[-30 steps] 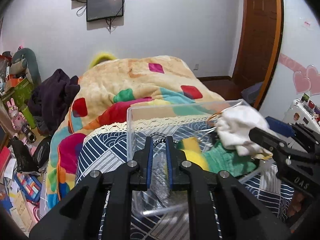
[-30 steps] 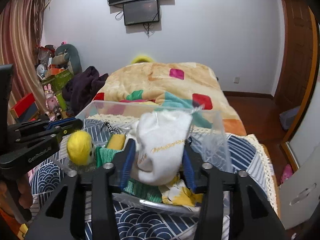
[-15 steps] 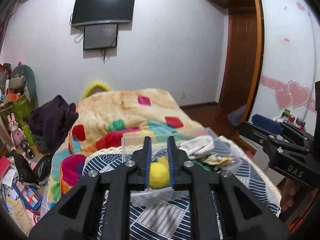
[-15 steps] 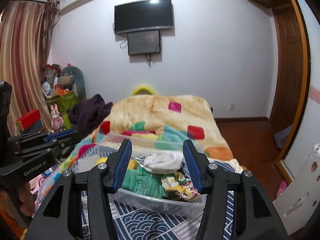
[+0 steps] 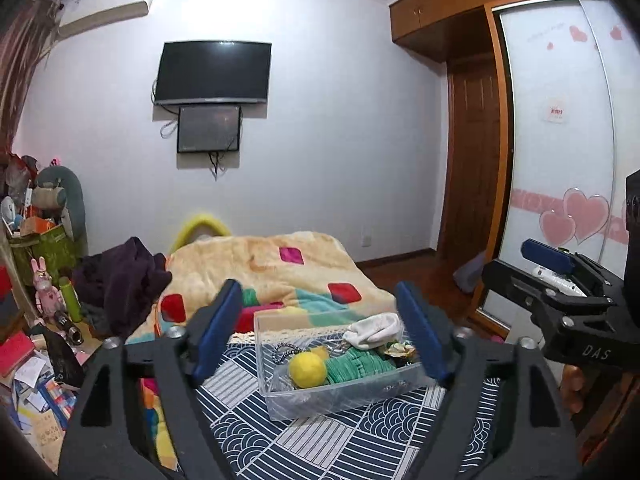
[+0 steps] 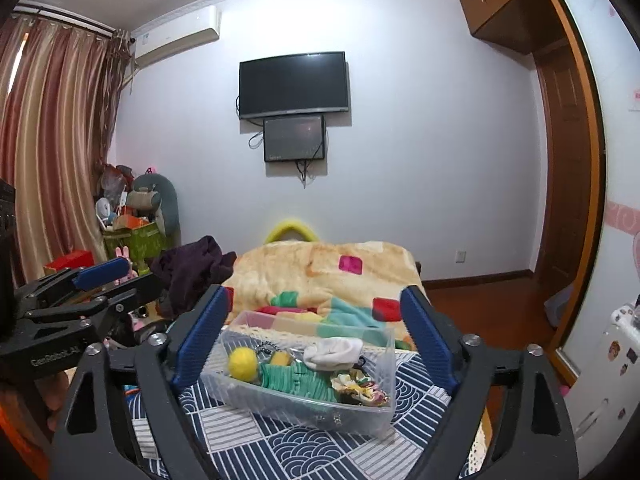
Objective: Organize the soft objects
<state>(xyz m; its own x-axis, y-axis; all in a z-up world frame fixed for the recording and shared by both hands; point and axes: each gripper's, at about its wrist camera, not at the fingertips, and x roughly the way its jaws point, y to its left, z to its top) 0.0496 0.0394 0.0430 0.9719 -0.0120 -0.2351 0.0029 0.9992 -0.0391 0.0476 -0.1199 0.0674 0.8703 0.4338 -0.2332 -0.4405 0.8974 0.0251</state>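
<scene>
A clear plastic box [image 5: 280, 394] [image 6: 280, 400] stands on a blue patterned cloth [image 5: 320, 440] [image 6: 304, 448]. In it lie a yellow ball [image 5: 307, 370] [image 6: 242, 362], a green knit piece [image 5: 356, 362] [image 6: 298, 380], a white sock [image 5: 374, 330] [image 6: 334, 352] and a floral cloth [image 6: 362, 390]. My left gripper [image 5: 320, 336] is open and empty, held back above the box. My right gripper [image 6: 316, 340] is open and empty, also back from the box. Each gripper shows at the edge of the other's view.
A bed with a colourful patched blanket [image 5: 280, 264] [image 6: 340, 268] lies behind the box. Dark clothes [image 5: 120, 280] and cluttered toys and boxes [image 5: 36, 280] fill the left. A wooden door [image 5: 476, 168] and a wardrobe [image 5: 560, 160] stand on the right.
My right gripper let go of the white sock into the box. Both grippers pulled back and up from the box, and my left gripper opened wide.
</scene>
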